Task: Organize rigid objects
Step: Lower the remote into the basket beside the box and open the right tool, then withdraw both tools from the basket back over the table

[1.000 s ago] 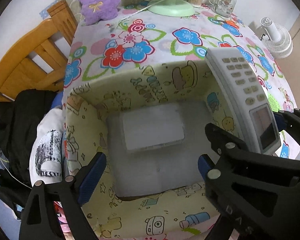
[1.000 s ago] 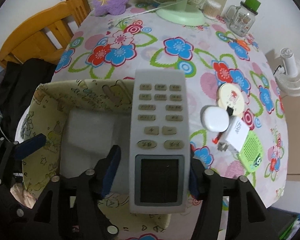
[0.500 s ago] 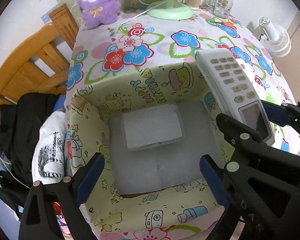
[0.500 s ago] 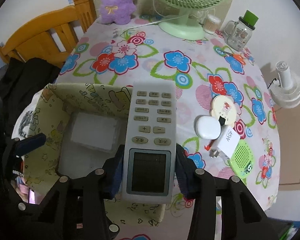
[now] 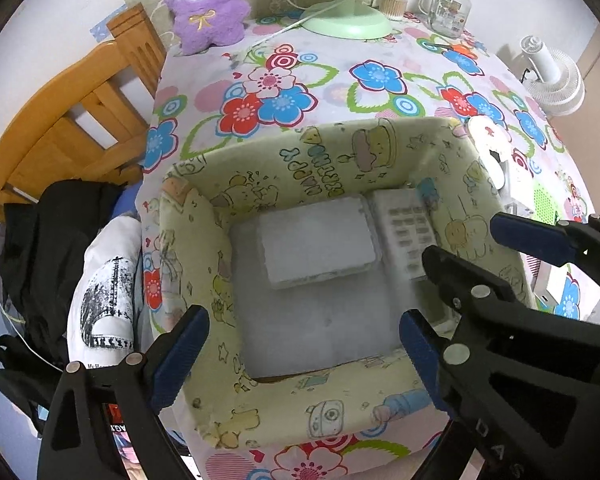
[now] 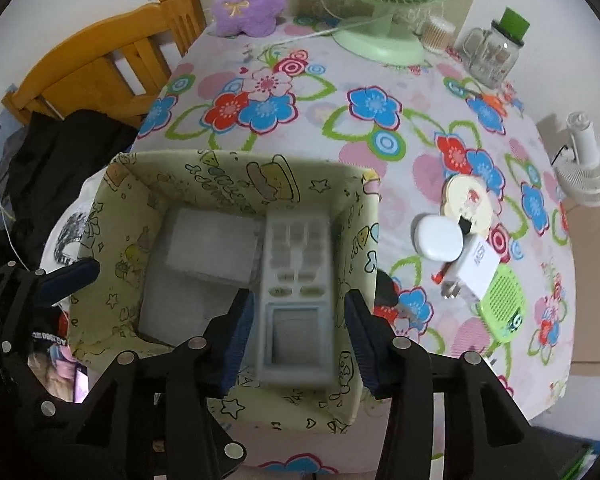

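A yellow cartoon-print fabric box (image 5: 340,412) (image 6: 112,248) stands at the table's near left corner. Inside lie a flat white case (image 5: 316,240) (image 6: 216,244) and, along its right side, a blurred grey remote control (image 5: 404,236) (image 6: 296,288). My right gripper (image 6: 298,300) (image 5: 462,236) hovers over the remote with its jaws opening; a gap shows on both sides, so the pads do not press on it. My left gripper (image 5: 300,354) stands wide open above the box's near wall, holding nothing. One of its fingers (image 6: 68,276) shows at the left of the right wrist view.
Right of the box lie a white round case (image 6: 438,238), a white charger (image 6: 474,274), a green disc (image 6: 504,300) and a round coaster (image 6: 466,200). A green fan (image 6: 380,44), a jar (image 6: 492,52) and a purple plush (image 6: 248,0) stand at the back. A wooden chair (image 6: 96,76) is at left.
The right gripper held the remote above the box's right wall; it has let go, and the remote now lies down inside the box beside the white case.
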Demonstrator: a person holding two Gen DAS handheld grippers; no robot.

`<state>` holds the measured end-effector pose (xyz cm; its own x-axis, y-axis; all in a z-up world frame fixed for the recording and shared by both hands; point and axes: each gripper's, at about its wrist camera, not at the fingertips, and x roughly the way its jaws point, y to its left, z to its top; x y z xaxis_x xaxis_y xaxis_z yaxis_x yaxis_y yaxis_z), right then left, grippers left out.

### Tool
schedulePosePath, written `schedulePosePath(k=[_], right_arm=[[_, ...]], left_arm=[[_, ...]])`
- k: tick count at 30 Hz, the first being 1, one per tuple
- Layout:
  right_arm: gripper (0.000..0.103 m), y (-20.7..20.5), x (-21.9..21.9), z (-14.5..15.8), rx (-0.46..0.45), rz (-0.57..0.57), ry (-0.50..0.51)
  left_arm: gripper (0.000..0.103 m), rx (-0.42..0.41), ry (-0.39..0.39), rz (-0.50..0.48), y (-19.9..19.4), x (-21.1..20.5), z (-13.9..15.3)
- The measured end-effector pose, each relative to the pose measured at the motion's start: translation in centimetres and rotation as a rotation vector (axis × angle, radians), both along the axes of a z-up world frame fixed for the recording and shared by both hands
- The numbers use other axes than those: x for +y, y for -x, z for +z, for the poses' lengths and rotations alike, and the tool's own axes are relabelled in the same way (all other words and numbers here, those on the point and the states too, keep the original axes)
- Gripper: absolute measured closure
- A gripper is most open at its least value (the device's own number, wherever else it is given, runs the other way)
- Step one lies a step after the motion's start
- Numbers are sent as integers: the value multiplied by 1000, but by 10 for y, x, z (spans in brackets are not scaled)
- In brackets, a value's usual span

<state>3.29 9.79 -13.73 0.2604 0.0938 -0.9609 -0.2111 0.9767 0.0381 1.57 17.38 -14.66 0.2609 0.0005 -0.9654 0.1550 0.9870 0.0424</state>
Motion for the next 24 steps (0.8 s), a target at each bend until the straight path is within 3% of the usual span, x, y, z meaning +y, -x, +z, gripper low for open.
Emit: schedulePosePath(k=[7, 12, 24], right_arm=[[47, 1, -5, 9, -5, 0, -29], [23, 1, -17, 23, -61, -23, 5], [21, -7, -64, 35, -62, -73, -12]], left_arm=[[6, 1, 19, 8, -2, -1, 5], [6, -11, 29, 9, -4, -10, 14], [6, -41, 19, -7, -10, -54, 31]])
